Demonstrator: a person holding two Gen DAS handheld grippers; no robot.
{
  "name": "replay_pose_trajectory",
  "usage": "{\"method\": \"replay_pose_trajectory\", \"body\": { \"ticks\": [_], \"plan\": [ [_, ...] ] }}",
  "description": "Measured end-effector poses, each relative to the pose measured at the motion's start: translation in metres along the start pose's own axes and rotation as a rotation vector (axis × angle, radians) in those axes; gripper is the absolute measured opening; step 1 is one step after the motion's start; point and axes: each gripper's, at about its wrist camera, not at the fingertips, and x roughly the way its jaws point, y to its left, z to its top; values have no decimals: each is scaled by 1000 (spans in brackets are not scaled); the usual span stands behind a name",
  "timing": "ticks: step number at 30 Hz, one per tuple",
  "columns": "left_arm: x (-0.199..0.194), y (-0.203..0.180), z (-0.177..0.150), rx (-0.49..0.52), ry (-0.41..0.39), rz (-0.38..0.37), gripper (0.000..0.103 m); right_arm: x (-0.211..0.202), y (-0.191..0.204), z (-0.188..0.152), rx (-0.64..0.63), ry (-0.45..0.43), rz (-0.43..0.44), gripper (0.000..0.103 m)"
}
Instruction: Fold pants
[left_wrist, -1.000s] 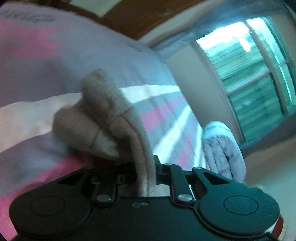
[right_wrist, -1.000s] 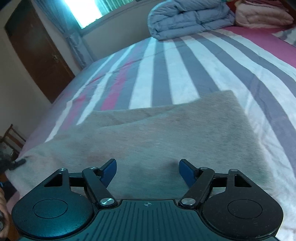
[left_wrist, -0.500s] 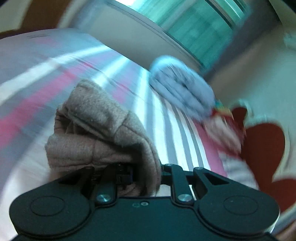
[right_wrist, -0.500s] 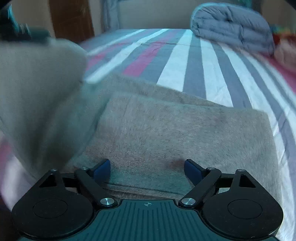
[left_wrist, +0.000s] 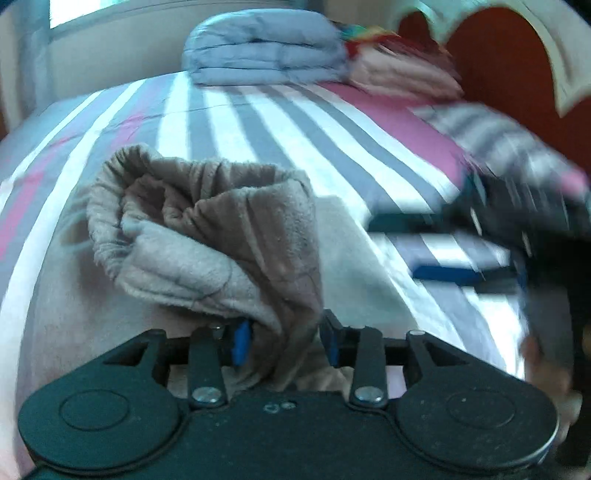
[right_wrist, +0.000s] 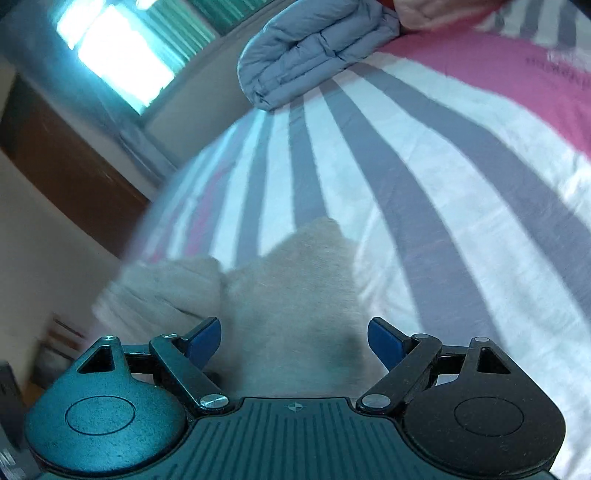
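From my left claw (left_wrist: 284, 341) I see the bunched waistband end of the beige pants (left_wrist: 207, 236) standing between my two blue pads (left_wrist: 242, 341). My jaws have just been opening, and the cloth now sits loosely in the gap — the right pad looks clear of it, so I judge the grip released. Under the bunch lies the flat part of the pants on the striped bed (left_wrist: 280, 122), so this end seems to have been carried over onto the rest. My right claw (left_wrist: 443, 247) shows as a blur at the right edge, with a folded grey quilt (left_wrist: 266, 55) far up the bed. From my right claw (right_wrist: 293, 339) the jaws stand wide apart with nothing gripped — pale beige cloth (right_wrist: 288, 295) lies flat beneath and ahead of them, a rumpled lump to the left. I'd say a fold is laid but not tidy: the bunched end needs flattening, and likely one more fold remains.
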Motion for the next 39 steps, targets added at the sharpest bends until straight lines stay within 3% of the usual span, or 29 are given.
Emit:
{"method": "replay_pose_trajectory", "body": {
  "ticks": [6,10,13,16,19,21,22,23,30,32,35,39],
  "plan": [
    [7,-29,1,136,27,0,28,-3,-6,14,129,27,127,86],
    [6,-25,6,118,27,-18,28,-1,-9,11,159,62,153,90],
    [-6,1,5,8,19,-21,28,5,-11,7,182,77,159,96],
    [-20,40,6,-136,-7,-7,28,6,-9,7,158,72,64,97],
    [-22,77,-1,-243,-3,43,28,3,-19,1,219,84,87,96],
    [-18,99,-7,-325,12,68,28,5,-21,-4,238,97,67,83],
    [-17,107,-11,-361,13,66,28,7,-21,-7,236,106,67,67],
    [-16,112,-14,-388,12,67,28,9,-20,-9,238,106,67,63],
    [-14,114,-19,-414,4,78,28,29,-9,-11,233,90,16,68],
    [-16,115,-20,-421,-2,67,28,23,2,-10,199,55,15,48],
    [-19,115,-20,-425,-18,53,28,4,25,-7,116,-21,36,42],
    [-16,110,-23,-411,-8,39,28,-24,37,-5,29,-108,24,42]
  ]
}}
